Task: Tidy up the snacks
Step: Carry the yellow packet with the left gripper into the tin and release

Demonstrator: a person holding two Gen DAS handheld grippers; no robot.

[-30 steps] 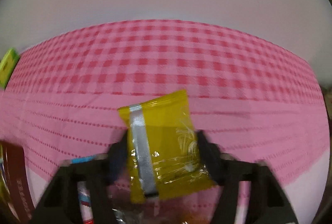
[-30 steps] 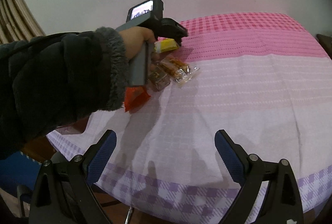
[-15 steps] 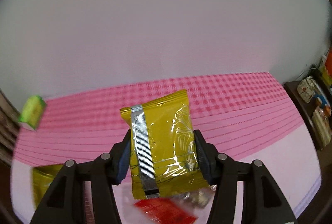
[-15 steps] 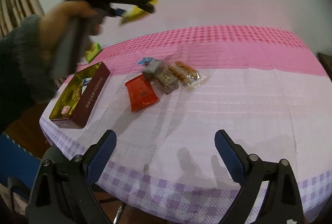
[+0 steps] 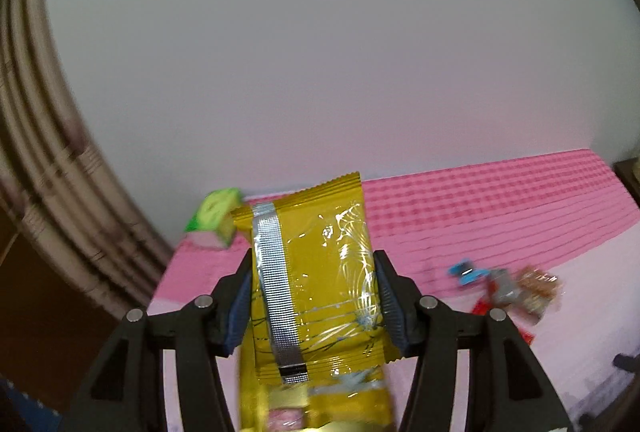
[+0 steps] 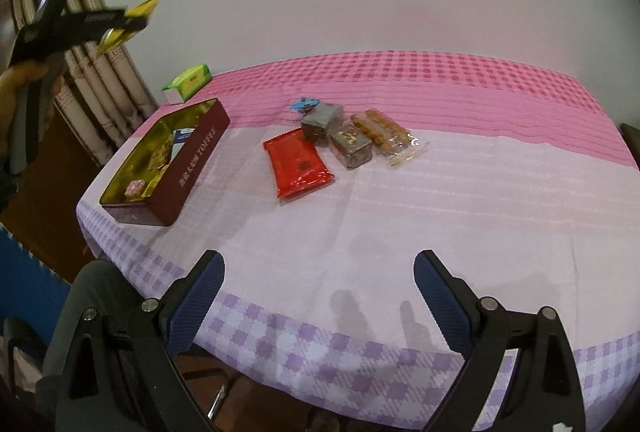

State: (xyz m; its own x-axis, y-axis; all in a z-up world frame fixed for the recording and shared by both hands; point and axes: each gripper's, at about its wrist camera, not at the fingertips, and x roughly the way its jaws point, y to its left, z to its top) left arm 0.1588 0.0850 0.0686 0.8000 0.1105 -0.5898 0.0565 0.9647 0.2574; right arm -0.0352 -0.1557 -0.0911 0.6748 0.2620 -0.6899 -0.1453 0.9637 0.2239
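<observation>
1 yellow packet (image 5: 316, 272) pinched in left tongs (image 5: 312, 298); right tongs (image 6: 319, 290) spread.

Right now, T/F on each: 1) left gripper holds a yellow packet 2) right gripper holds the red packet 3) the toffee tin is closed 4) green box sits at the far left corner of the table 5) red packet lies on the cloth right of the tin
1. The left gripper holds a yellow packet. True; both fingers press its sides.
2. The right gripper holds the red packet. False: it is open and holds nothing.
3. The toffee tin is closed. False: it is open, with snacks inside.
4. The green box sits at the table's far left corner. True.
5. The red packet lies on the cloth right of the tin. True.
</observation>
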